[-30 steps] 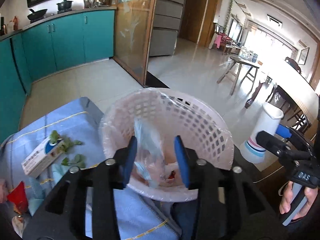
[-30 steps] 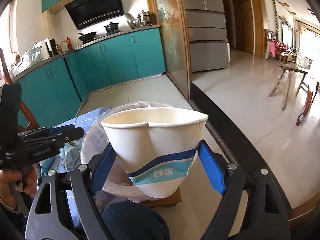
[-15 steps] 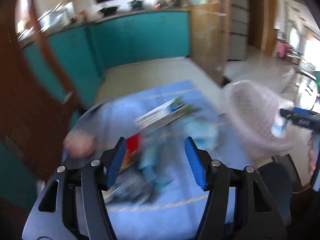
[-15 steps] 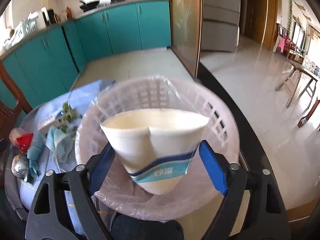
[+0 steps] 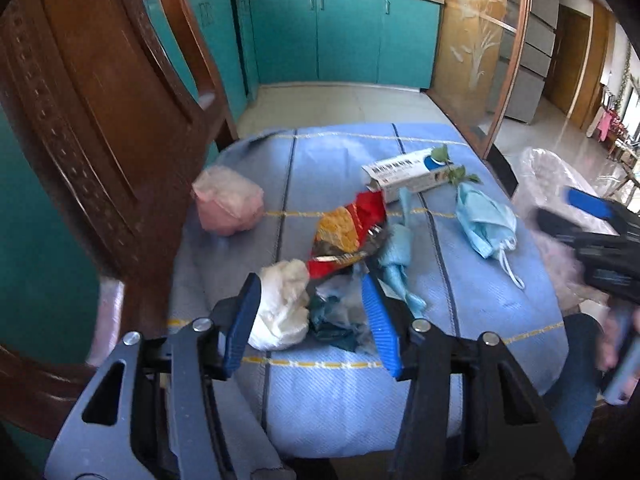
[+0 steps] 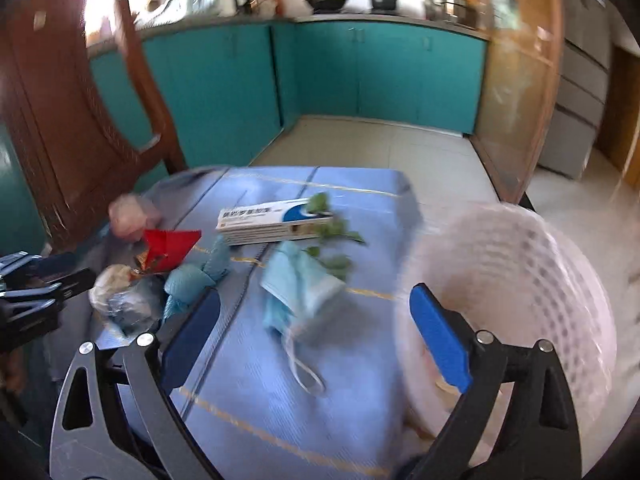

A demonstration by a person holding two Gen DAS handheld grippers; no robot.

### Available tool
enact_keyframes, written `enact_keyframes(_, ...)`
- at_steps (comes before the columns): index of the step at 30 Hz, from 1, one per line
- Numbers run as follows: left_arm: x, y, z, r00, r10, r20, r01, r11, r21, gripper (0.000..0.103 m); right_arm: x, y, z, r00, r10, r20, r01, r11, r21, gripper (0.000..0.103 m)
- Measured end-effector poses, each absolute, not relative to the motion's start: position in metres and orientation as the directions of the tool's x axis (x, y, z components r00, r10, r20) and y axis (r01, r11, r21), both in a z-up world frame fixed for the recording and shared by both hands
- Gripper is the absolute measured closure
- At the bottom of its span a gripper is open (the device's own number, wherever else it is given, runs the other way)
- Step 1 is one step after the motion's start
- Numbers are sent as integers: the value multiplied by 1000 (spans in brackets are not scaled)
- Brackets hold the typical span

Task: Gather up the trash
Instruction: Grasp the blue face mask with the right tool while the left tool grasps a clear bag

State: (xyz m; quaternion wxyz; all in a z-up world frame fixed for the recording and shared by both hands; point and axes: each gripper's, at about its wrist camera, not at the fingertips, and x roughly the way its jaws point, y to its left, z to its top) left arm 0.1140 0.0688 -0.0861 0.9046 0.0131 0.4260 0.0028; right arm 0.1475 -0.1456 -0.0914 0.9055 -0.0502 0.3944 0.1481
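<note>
Left wrist view: the left tongs [image 5: 310, 316] are standing open over a desk [image 5: 500, 300] draped in blue cloth, gripping nothing. A white wad [image 5: 282, 308] is lying between the blue fingers [image 5: 378, 324], close to the left one, and a crumpled teal wrapper [image 5: 332, 320] is sitting beside it, also between them. Just ahead of the tongs a red snack bag [image 5: 348, 232] is lying flat, with a twisted blue cloth [image 5: 396, 256] to its right. Farther ahead and to the right, a white box [image 5: 408, 174] with leaves [image 5: 460, 174] is resting, and a blue mask [image 5: 486, 226] is lying nearer. A pink bundle [image 5: 228, 206] is sitting ahead to the left, beside a chair [image 5: 100, 100]. At the right edge the right tongs [image 5: 592, 224] are showing blurred in front of the lined basket [image 5: 548, 172].

Right wrist view: the right tongs [image 6: 316, 334] are gaping wide and holding nothing. The mask [image 6: 300, 284] is lying between their fingers [image 6: 438, 340], just ahead. The basket [image 6: 516, 280], blurred, is sitting right of the right finger. The box [image 6: 272, 222] and leaves [image 6: 332, 240] are lying farther ahead. The snack bag [image 6: 168, 246], blue cloth [image 6: 196, 276] and wad [image 6: 112, 280] are clustering to the left, by the left tongs [image 6: 44, 288].
</note>
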Motion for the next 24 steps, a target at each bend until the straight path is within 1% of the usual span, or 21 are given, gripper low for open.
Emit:
enact_keyframes(3,112,64,-91,626,-25,-779,42,999,1,49,173,-124,-119,602,179,-778,-315,949,-25,10)
enact_keyframes(6,114,63,-101,606,-36,-795,51,999,-6,49,184,-119,-139,548,160,-821,-307,951,-20,16)
enact_keyframes(7,115,62,-104,598,-52,-800,58,998,-21,49,185,-120,-143,534,164,-830,-306,952,-9,20)
enact_keyframes(8,117,61,-107,592,-68,-803,66,997,-35,48,185,-121,-146,527,168,-833,-310,951,-5,29)
enact_keyframes(9,118,60,-109,588,-83,-805,74,996,-48,47,184,-120,-151,516,172,-839,-318,948,-1,34)
enact_keyframes(11,124,58,-117,570,-99,-815,76,995,-67,44,183,-120,-156,487,195,-851,-332,943,26,60)
enact_keyframes(13,129,56,-122,558,-119,-821,82,993,-88,44,180,-119,-157,483,214,-849,-333,942,48,70)
enact_keyframes(15,132,54,-126,553,-127,-823,84,992,-96,44,172,-124,-151,494,234,-837,-338,939,63,71)
enact_keyframes(16,133,53,-128,558,-112,-822,83,993,-79,48,169,-125,-148,499,244,-832,-343,937,69,72)
enact_keyframes(17,135,52,-130,555,-105,-825,85,994,-70,56,166,-126,-145,503,251,-827,-347,935,73,72)
enact_keyframes(18,135,52,-131,549,-110,-829,90,993,-73,56,160,-128,-141,510,259,-820,-354,932,74,72)
enact_keyframes(20,135,53,-130,551,-121,-825,94,992,-83,60,152,-131,-134,521,267,-811,-362,929,73,72)
enact_keyframes(24,126,56,-122,564,-119,-817,96,992,-79,62,135,-140,-119,531,310,-789,-375,920,109,72)
